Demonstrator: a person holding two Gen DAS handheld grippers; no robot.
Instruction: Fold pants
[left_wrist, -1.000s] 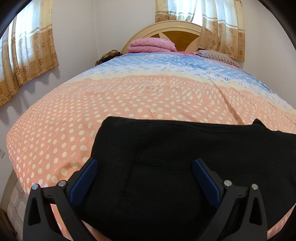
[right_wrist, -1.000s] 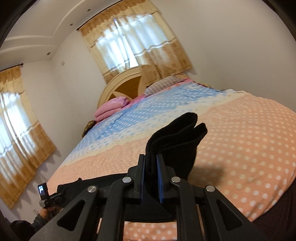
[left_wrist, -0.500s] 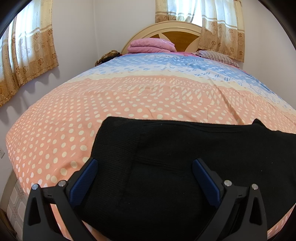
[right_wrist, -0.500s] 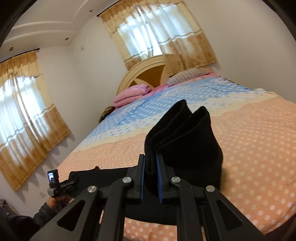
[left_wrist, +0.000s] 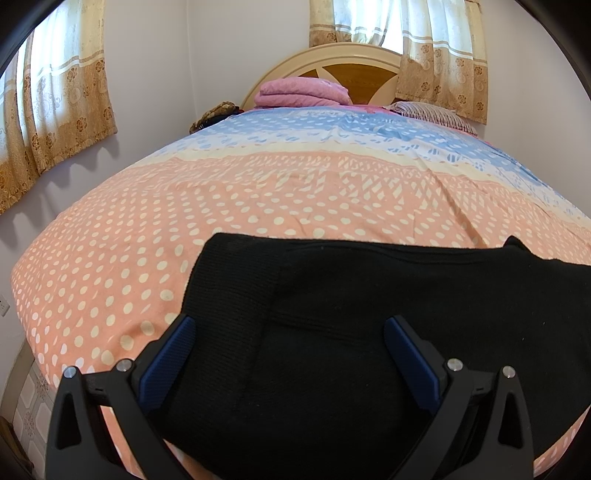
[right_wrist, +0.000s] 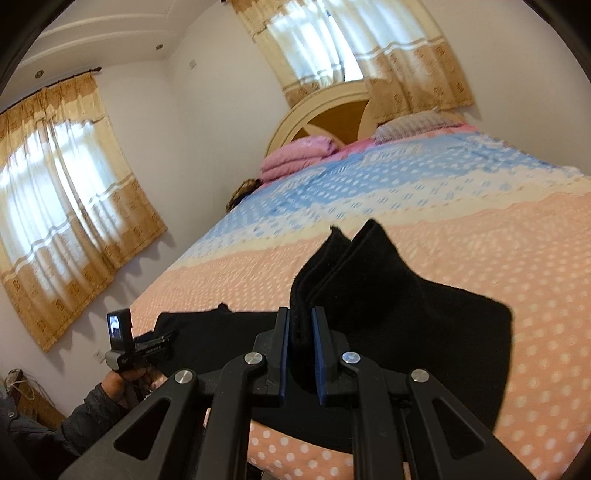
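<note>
Pants (left_wrist: 369, 332): black, knit-textured, lying on the foot end of the bed (left_wrist: 258, 206), on the peach dotted part of the cover and well away from the headboard (left_wrist: 332, 62).

Left gripper (left_wrist: 288, 354): jaws stand wide over the pants at the near edge of the bed, nothing between the pads.

Right gripper (right_wrist: 300, 350): jaws narrow, pinched on a bunched end of the pants, which rises in two peaks above the pads while the rest trails down to the bed.

Handling, as judged: soft, limp and light; not fragile, not slippery, since the knit should grip the pads. It will sag and drag wherever unsupported. Best held at corners or doubled edges, both layers together.

Writing: small lettering on the left gripper's body in the right wrist view, too small to read. No labels or brands legible on the pants.
</note>
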